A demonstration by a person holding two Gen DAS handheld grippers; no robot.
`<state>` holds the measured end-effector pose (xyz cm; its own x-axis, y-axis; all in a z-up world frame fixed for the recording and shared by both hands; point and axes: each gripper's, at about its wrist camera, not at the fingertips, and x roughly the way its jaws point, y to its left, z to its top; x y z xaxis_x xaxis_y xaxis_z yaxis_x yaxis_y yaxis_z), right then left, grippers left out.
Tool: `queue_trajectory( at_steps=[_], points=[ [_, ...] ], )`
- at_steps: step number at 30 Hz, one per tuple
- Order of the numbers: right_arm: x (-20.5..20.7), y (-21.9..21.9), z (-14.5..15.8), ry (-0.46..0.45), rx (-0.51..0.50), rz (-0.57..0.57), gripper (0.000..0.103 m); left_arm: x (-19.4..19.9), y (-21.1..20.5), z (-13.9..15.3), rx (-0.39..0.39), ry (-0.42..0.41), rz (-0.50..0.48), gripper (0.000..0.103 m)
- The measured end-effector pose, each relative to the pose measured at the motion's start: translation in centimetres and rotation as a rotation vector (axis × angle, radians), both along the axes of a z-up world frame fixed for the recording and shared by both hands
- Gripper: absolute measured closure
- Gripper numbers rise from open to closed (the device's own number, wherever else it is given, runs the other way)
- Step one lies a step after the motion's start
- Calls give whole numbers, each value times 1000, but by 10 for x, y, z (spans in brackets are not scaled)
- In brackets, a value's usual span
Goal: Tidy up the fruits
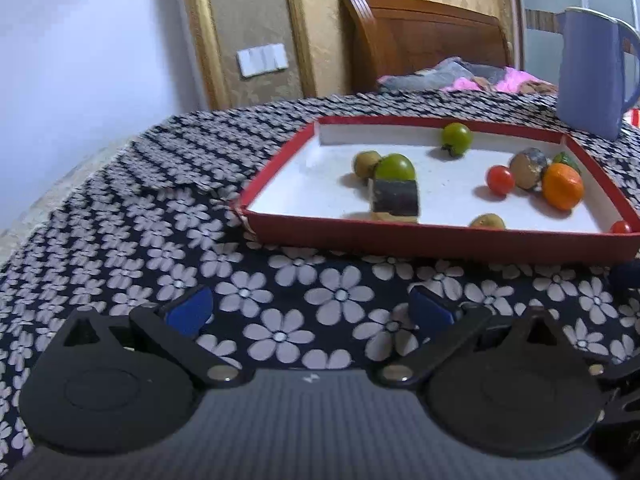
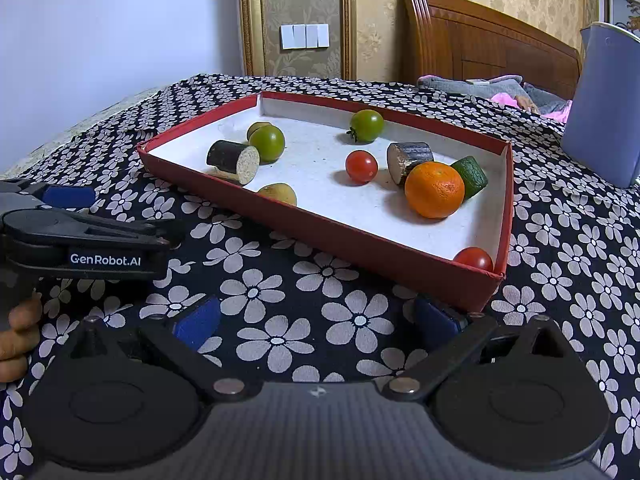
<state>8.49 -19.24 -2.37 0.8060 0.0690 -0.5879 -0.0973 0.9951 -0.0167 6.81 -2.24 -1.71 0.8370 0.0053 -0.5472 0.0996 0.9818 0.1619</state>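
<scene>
A red box tray (image 2: pixel 360 242) (image 1: pixel 400 236) with a white floor sits on the flowered cloth. In it lie an orange (image 2: pixel 434 189) (image 1: pixel 562 186), two green tomatoes (image 2: pixel 267 142) (image 2: pixel 366 125), two red tomatoes (image 2: pixel 361 166) (image 2: pixel 473 260), two small yellow-brown fruits (image 2: pixel 279 193), two dark cut cylinders (image 2: pixel 232 161) (image 2: pixel 408 159) and a green chunk (image 2: pixel 472 176). My left gripper (image 1: pixel 310 310) is open, short of the tray's near wall, nothing between its fingers. My right gripper (image 2: pixel 316 318) is open too, before the tray's near corner. The left gripper's body (image 2: pixel 80 240) shows at the left of the right wrist view.
A lilac-blue jug (image 2: pixel 604 112) (image 1: pixel 592 76) stands right of the tray's far end. Behind the table are a wooden headboard (image 2: pixel 480 36), bedding and a wall with switches. A hand (image 2: pixel 16 340) holds the left gripper's handle. The table edge curves away at the left.
</scene>
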Motion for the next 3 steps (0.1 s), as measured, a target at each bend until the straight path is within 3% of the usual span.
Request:
queue_trajectory(
  at_steps=[3],
  points=[
    [0, 0, 0, 0, 0, 0, 0, -2, 0, 1, 2, -13, 0, 0]
  ],
)
